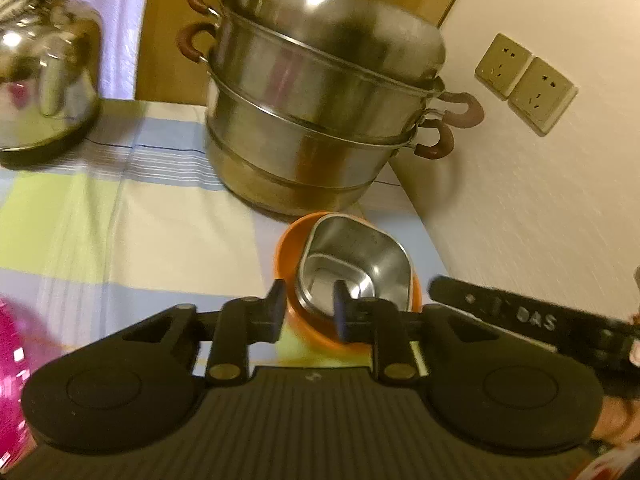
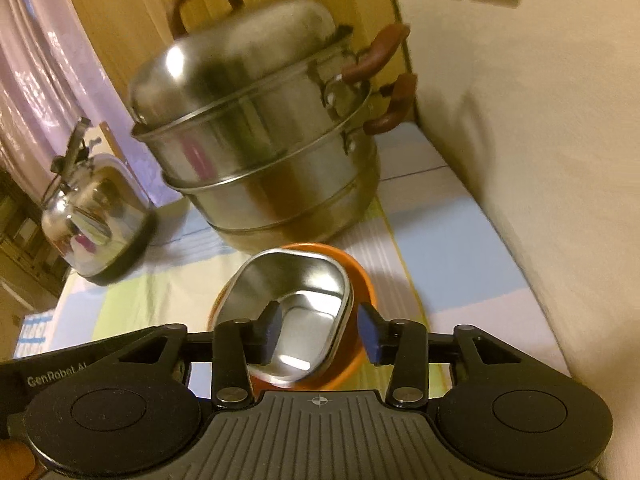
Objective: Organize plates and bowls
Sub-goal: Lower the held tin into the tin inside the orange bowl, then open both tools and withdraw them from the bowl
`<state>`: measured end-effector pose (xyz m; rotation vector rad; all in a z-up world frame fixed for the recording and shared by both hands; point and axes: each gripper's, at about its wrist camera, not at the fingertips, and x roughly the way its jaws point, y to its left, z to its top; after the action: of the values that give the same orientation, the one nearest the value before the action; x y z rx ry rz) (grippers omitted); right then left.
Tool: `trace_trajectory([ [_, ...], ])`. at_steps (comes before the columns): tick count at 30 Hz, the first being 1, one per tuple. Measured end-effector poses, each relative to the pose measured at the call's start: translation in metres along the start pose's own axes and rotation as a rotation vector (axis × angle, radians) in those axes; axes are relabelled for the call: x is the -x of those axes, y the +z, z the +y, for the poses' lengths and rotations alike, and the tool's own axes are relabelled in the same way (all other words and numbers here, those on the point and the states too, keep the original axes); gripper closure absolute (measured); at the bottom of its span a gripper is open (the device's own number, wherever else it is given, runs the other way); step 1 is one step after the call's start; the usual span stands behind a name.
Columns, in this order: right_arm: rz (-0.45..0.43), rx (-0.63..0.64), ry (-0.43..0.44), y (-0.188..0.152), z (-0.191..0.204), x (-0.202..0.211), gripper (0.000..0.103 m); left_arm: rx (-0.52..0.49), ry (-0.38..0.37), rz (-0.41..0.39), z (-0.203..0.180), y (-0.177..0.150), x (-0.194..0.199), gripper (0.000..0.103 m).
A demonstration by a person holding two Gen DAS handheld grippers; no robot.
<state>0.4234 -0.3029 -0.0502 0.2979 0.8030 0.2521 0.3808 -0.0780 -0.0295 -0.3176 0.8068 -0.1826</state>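
While both grippers face the far wall, counts read: one orange bowl (image 1: pixel 292 248), one steel square bowl (image 1: pixel 356 260) nested inside it, one steamer pot (image 1: pixel 320 120) just beyond, one kettle (image 1: pixel 48 84) far left. Left gripper (image 1: pixel 308 310) straddles both near rims, fingers apart; whether they press is unclear. Right gripper (image 2: pixel 320 330) straddles the steel bowl's right wall, fingers apart.

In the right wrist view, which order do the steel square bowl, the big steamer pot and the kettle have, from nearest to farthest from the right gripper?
1. Steel square bowl: nested in the orange bowl, its near wall between the right gripper fingers.
2. Steamer pot: straight behind the bowls.
3. Kettle: far left, on the cloth.
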Motion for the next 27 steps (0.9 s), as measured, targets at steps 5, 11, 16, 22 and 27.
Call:
trace_trajectory([
  [5,-0.012,-0.049,-0.032,-0.033,0.010,0.048,0.040,-0.016,0.027,-0.033,-0.003,-0.022,0.045,0.065],
  [11,-0.007,-0.055,-0.119,-0.080,0.025,0.105,0.037,-0.044,0.065,-0.057,-0.007,-0.060,0.101,0.042],
  [16,-0.021,-0.106,-0.127,-0.113,0.035,0.152,0.034,-0.041,0.089,-0.063,-0.004,-0.092,0.140,0.024],
  [22,-0.032,-0.110,-0.138,-0.145,0.047,0.192,0.031,-0.045,0.116,-0.058,-0.001,-0.127,0.177,0.011],
  [27,-0.015,-0.145,-0.139,-0.171,0.047,0.212,0.031,-0.050,0.115,-0.052,0.001,-0.146,0.198,0.011],
])
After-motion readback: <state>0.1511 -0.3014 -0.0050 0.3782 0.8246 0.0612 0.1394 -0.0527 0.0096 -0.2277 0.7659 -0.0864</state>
